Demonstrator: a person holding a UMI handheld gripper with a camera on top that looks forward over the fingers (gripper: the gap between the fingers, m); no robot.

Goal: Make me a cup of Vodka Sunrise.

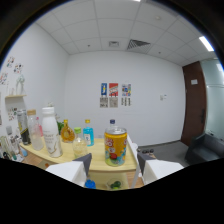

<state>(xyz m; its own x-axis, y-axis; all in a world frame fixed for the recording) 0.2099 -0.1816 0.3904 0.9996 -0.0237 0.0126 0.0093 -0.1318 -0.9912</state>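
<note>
A yellow orange-juice can (115,146) with a fruit label stands upright on the wooden table (100,163), just ahead of my fingers and in line with the gap between them. My gripper (113,163) is open, and there is space on both sides of the can. A clear glass (79,145) stands to the can's left. Behind the glass are a blue bottle (88,132) and an amber bottle (66,131). A tall white bottle (50,132) stands further left, beside several clear and dark bottles (30,130). A blue bottle cap (112,121) shows behind the can.
The table's right edge lies just past the can, with open floor beyond it. A shelf (14,97) with small items hangs on the left wall. Posters (115,95) hang on the far wall, and a brown door (193,102) stands at the right.
</note>
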